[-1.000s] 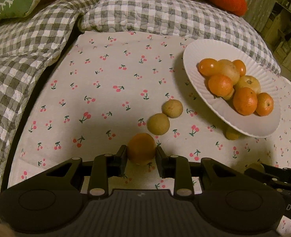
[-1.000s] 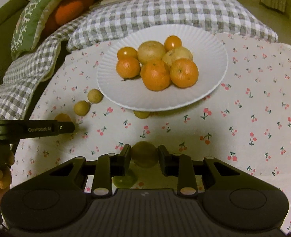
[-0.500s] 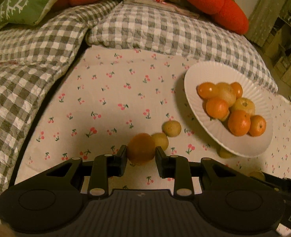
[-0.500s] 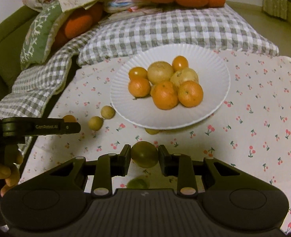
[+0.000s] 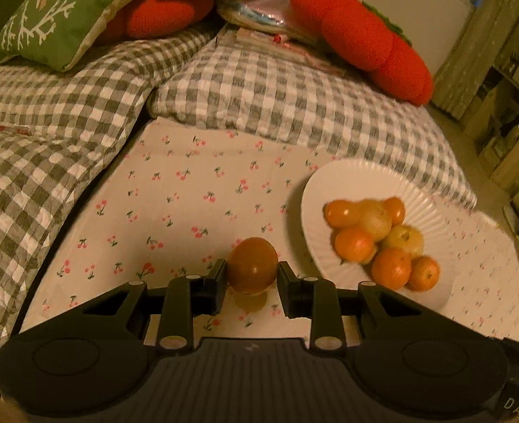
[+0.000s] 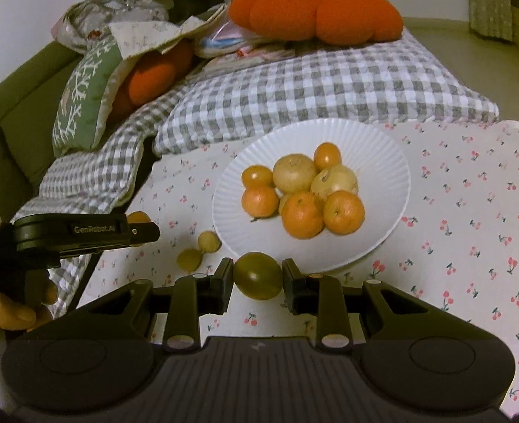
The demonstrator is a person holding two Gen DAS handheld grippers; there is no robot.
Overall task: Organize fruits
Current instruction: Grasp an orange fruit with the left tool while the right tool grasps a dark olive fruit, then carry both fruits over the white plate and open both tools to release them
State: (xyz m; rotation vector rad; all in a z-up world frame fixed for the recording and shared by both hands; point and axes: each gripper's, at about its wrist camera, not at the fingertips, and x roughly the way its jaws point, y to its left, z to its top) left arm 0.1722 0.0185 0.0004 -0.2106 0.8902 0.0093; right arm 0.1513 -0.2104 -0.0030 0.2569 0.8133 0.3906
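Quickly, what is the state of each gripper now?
Left gripper: closed on a round orange tomato.
Right gripper: closed on a round green tomato.

You are in a home, in a cosy room for resting. A grey and white checked quilt (image 6: pixel 294 95) lies over a soft bed or sofa, I cannot tell which. On it sit a big orange pumpkin cushion (image 6: pixel 315 10) and a green pillow with white branches (image 5: pixel 58 14). A cloth with little red cherries (image 5: pixel 188 197) is spread out, and a white plate (image 6: pixel 382 155) of fruit sits on it. Off to the side you can see shelves (image 5: pixel 506 98).
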